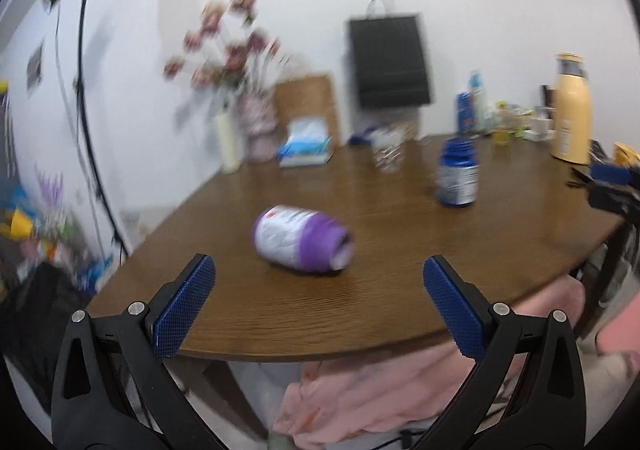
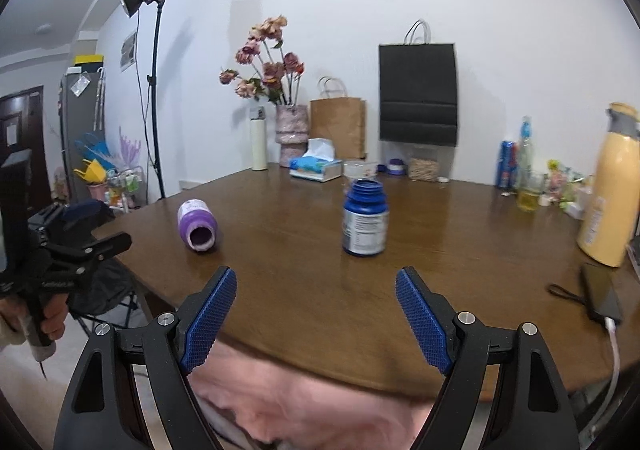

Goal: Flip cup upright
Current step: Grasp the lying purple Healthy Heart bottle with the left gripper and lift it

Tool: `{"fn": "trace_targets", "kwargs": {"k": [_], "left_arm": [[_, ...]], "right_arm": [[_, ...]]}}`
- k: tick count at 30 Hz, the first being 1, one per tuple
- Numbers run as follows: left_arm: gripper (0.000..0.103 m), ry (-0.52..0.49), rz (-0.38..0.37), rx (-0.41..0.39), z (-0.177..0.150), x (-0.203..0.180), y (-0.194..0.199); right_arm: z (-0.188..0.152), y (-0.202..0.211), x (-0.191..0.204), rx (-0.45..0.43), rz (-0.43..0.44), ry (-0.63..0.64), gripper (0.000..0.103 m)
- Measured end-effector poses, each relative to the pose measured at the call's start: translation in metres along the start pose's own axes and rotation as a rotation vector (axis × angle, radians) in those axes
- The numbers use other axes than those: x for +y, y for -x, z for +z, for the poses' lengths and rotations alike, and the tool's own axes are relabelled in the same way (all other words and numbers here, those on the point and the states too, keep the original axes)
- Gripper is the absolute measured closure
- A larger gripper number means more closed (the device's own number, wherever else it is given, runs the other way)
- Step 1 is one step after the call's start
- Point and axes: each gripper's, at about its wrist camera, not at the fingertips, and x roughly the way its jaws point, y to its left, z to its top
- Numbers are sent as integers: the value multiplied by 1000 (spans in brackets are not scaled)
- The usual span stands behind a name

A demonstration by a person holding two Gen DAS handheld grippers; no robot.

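Two grippers, both with fingers spread wide and holding nothing. The purple cup (image 1: 303,240) lies on its side mid-frame, near the table (image 1: 400,250) front edge, bare wood around it. Left gripper (image 1: 319,308) hovers just short of that edge; right gripper (image 2: 316,320) too, blue bottle (image 2: 365,218) beyond.

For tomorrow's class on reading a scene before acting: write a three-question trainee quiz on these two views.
1. True or false: the purple cup stands upright.
2. The blue bottle is: A) lying down B) upright C) held.
3. In what state is the left hand-held gripper, and the right hand-held gripper?

Key: 1 false, it lies on its side on the table. 2 B. 3 Both open, holding nothing.
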Motion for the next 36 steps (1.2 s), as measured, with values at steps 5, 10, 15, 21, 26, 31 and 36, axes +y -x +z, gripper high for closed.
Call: {"fn": "trace_targets", "kwargs": {"k": [5,10,15,21,26,31,36], "left_arm": [[0,127,-63,141,28,48,-51],[0,126,-81,170,48,73,-86],[3,118,-190,239,65,81,-128],[42,257,-311,440,51,94,-192],[61,229,-390,411,52,92,-197],[61,232,-334,387,57,97,-211],[61,299,-274,357,60,113,-221]], "right_arm": [[19,-69,11,111,231,-81,17],[30,-132,62,206,311,32,17],[44,-193,115,240,333,169,17],[48,-249,133,355,381,146,28],[47,-258,129,395,460,101,35],[52,-273,117,433,505,29,35],[65,-284,95,389,351,36,34]]}}
